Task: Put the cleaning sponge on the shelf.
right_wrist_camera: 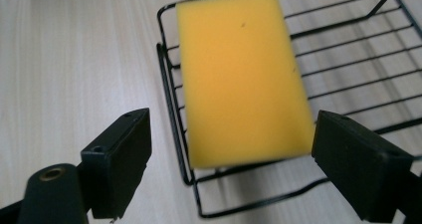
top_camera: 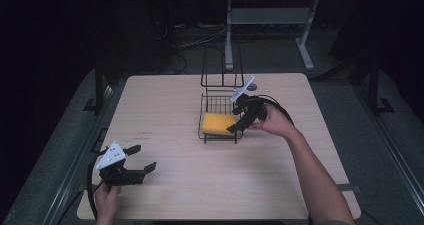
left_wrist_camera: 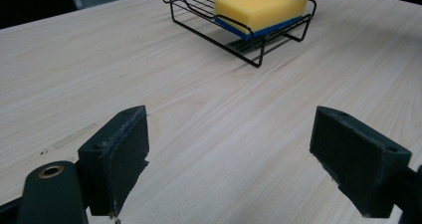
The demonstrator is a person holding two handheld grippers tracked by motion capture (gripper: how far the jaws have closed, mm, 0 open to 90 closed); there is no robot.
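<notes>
The yellow sponge (right_wrist_camera: 243, 77) lay in the wire rack (right_wrist_camera: 348, 55) on the desk (top_camera: 165, 110). The right gripper (right_wrist_camera: 231, 167) hovered above, fingers apart; closing carelessly could snag wire. The left gripper (top_camera: 131, 161) rested open, well apart.

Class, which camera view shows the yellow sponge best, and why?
The right gripper view: the sponge appears large from above, lying in the wire rack. The left gripper view shows its side and blue underside; the high view shows it small.

Left hand-held gripper (top_camera: 141, 158) low near the table edge, jaws apart, right hand-held gripper (top_camera: 239, 125) extended forward, jaws apart
</notes>
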